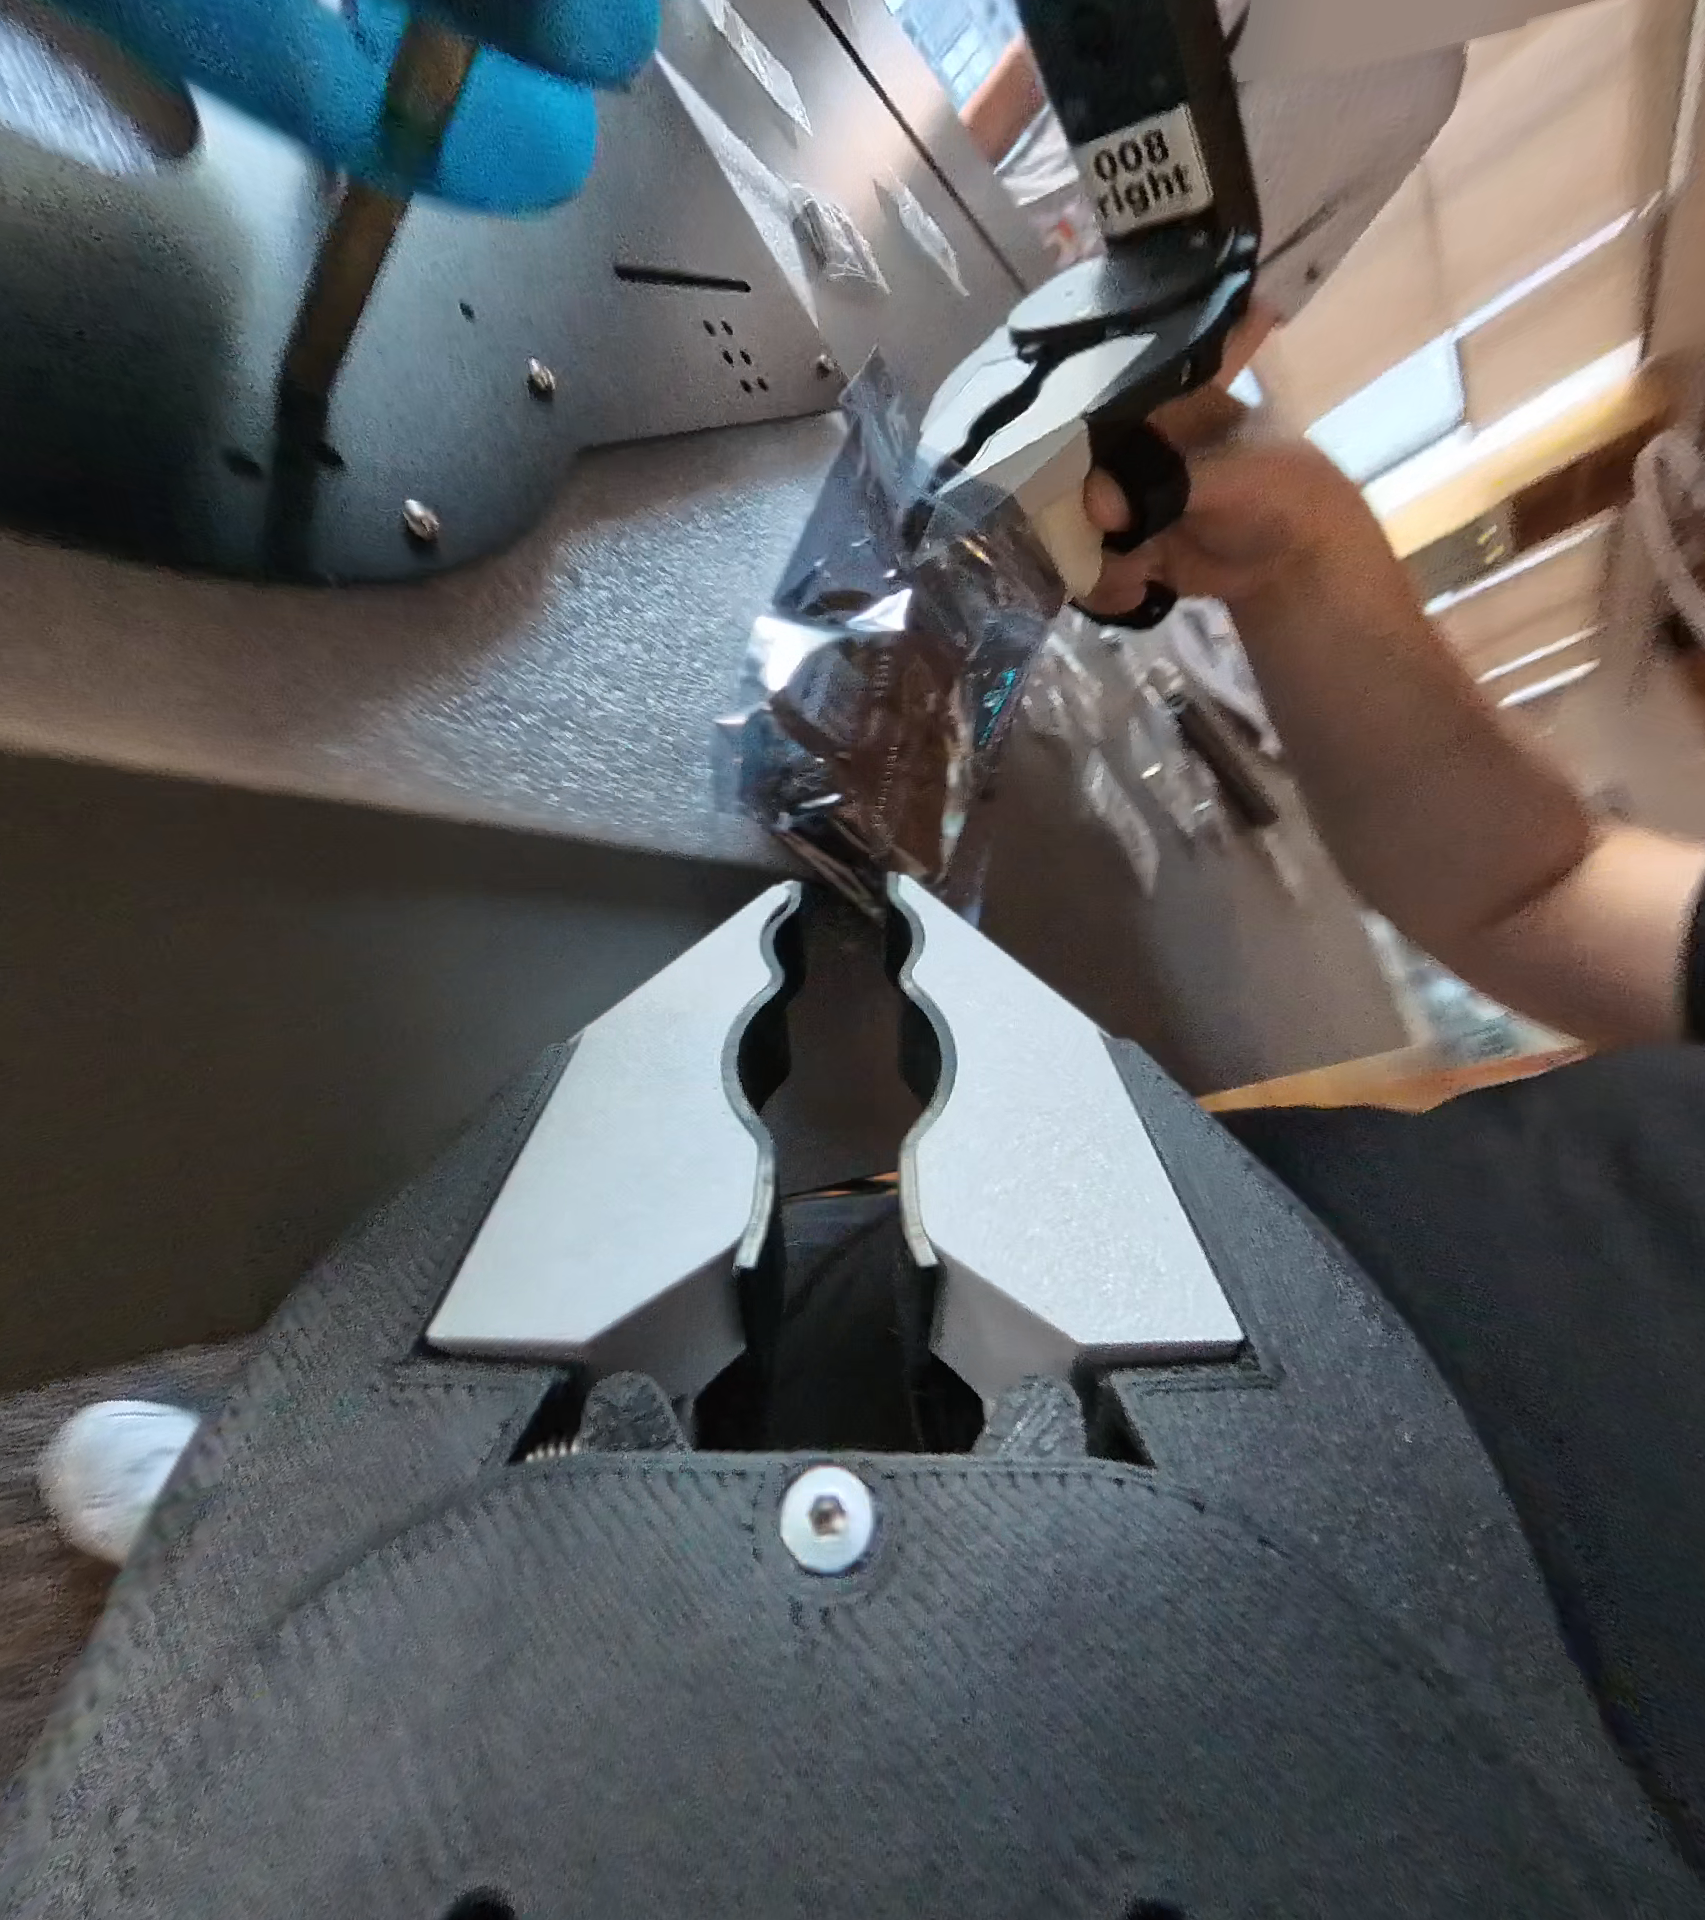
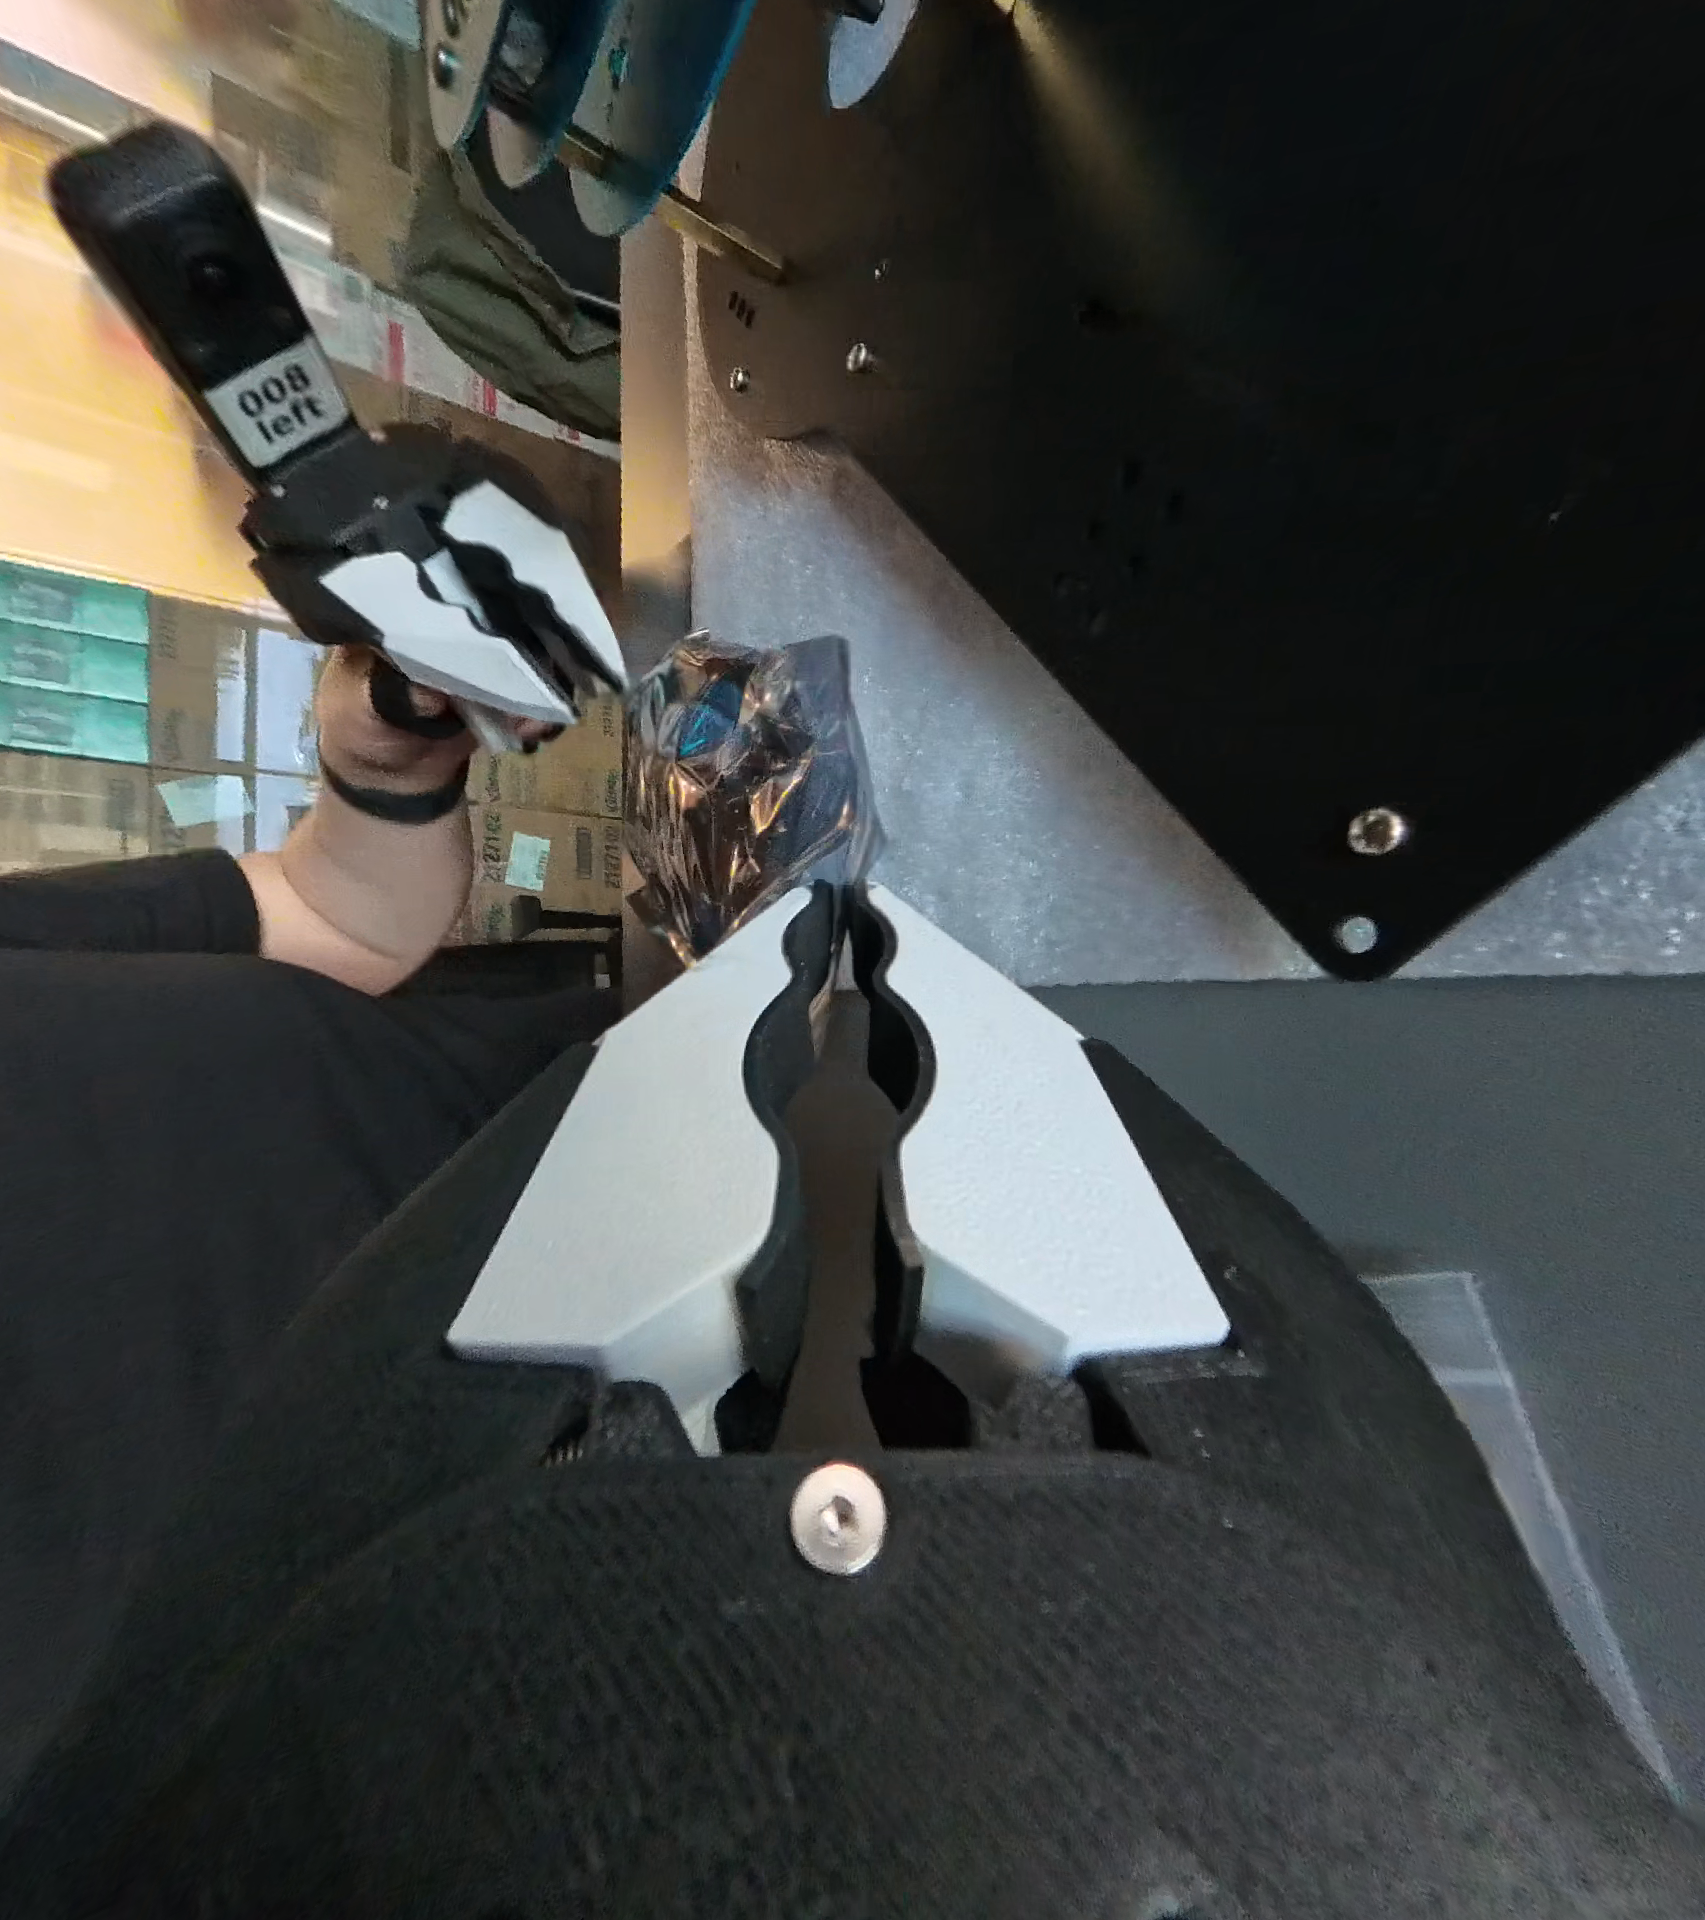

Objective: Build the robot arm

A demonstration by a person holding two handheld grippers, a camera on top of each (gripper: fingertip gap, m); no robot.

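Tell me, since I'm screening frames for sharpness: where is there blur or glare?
Left wrist view: the blue object and background shelves are smeared; the crinkled foil bag throws glare. Right wrist view: the left gripper and boxes behind blur; the right gripper stays crisp.

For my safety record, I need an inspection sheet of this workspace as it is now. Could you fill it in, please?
Surface: grey textured bench, with a grey machine panel standing on it.
Job's things: crumpled shiny foil bag between the two tongs.
Clutter: small clear parts bags on the bench.
Grippers: right tongs shut on the bag; left tongs at its lower corner, grip unclear.
Cables: nothing seen.
Surroundings: stacked cardboard boxes.
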